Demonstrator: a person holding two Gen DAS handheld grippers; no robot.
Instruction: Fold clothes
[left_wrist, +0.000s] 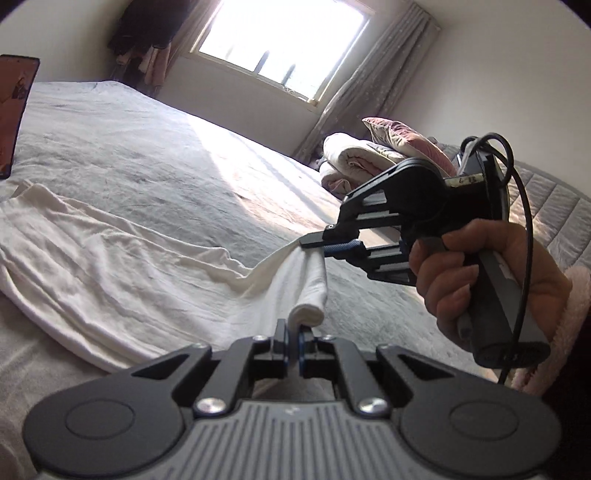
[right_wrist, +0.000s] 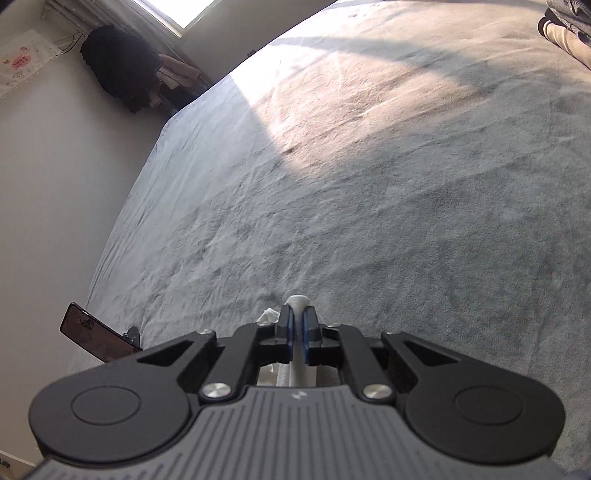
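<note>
White cotton cloth (left_wrist: 110, 254) is lying spread across the grey bedspread (left_wrist: 155, 158), its body stretching off to the left and wrinkling in long folds. One edge of the cloth is being lifted off the bed at two points. The left gripper (left_wrist: 294, 338) is clenching a rolled fold of that edge between its blue pads, the jaws pressed tight on the fabric. The right gripper (left_wrist: 314, 246), seen from the left wrist camera with a hand (left_wrist: 480, 273) wrapping its handle, is pinching the same edge a little farther along, so the fabric is bunching between the two. In the right wrist view the right gripper (right_wrist: 295, 328) is showing a tuft of white cloth (right_wrist: 297, 301) sticking out past its closed jaws. A pink fleece cuff (left_wrist: 561, 314) is showing at the wrist. Sunlight from the window (left_wrist: 284, 37) is falling in a bright band across the bedspread. Folded bedding and a pink cushion (left_wrist: 402, 138) are sitting stacked at the far side of the bed, well apart from the cloth. A dark phone (right_wrist: 94, 336) is standing propped at the bed's edge.
</note>
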